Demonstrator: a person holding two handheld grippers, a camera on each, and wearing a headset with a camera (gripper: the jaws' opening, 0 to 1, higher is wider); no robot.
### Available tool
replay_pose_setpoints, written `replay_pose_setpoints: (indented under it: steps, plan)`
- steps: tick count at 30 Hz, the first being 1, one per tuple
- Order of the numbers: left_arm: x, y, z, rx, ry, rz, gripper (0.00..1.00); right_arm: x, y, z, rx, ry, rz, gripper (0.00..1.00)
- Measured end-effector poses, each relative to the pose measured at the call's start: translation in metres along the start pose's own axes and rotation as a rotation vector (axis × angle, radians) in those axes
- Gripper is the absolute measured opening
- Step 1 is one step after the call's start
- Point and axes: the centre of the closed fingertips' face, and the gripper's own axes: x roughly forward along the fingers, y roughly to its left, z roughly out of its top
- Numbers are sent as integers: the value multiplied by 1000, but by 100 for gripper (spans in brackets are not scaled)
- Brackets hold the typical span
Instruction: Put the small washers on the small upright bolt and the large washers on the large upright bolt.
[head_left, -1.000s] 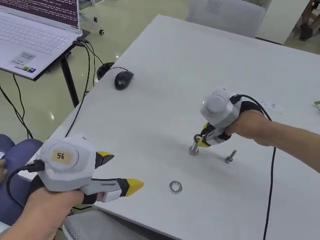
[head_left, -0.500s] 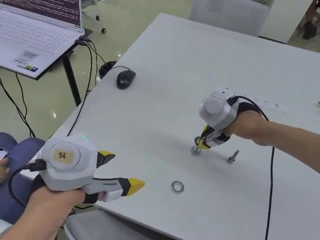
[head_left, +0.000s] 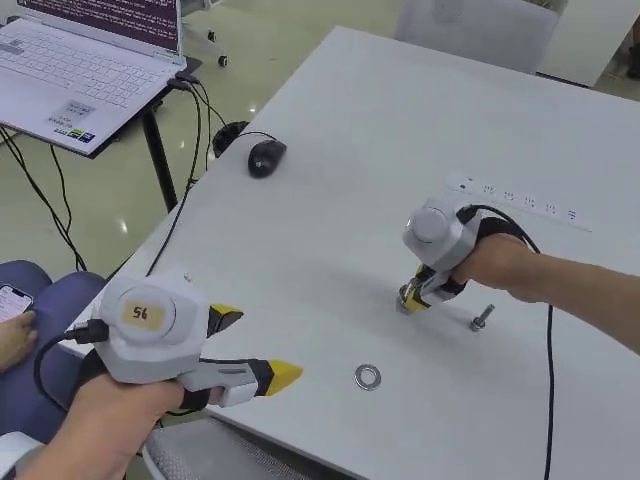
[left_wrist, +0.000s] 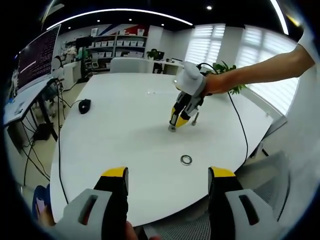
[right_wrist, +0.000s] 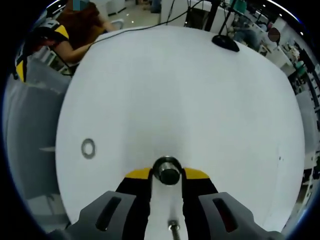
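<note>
The large upright bolt (right_wrist: 167, 171) stands on the white table (head_left: 330, 170) between the yellow-tipped jaws of my right gripper (head_left: 412, 298). That gripper is shut on a large washer ringed around the bolt's top. The small upright bolt (head_left: 481, 318) stands just right of it. A loose washer (head_left: 368, 377) lies flat near the table's front edge, also in the left gripper view as the washer (left_wrist: 186, 160). My left gripper (head_left: 255, 345) hovers open off the front left edge, nothing between its fingers (left_wrist: 115, 175).
A black mouse (head_left: 266, 157) and its cable lie at the table's left edge. A white power strip (head_left: 520, 200) lies beyond the right hand. A laptop (head_left: 90, 70) sits on a side stand at far left, with cables hanging below.
The head camera has shifted. My right gripper has sunk a little lower over the large bolt, now hiding it in the head view. The left gripper has stayed open in place.
</note>
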Motion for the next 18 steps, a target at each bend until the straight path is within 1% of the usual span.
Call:
replay_pose_setpoints:
  steps: [9, 13, 15, 17, 18]
  plan:
    - [-1, 0, 0, 1, 1, 0, 64, 10, 2, -5, 30, 10, -3, 24]
    - [-1, 0, 1, 7, 2, -1, 64, 8, 3, -6, 30, 3, -7, 24]
    - [-1, 0, 2, 9, 3, 0, 64, 6, 3, -8, 56, -3, -8, 25]
    - [-2, 0, 2, 10, 2, 0, 64, 2, 6, -8, 80, -28, -2, 26]
    - [-2, 0, 2, 12, 3, 1, 64, 0, 6, -10, 86, -29, -10, 26]
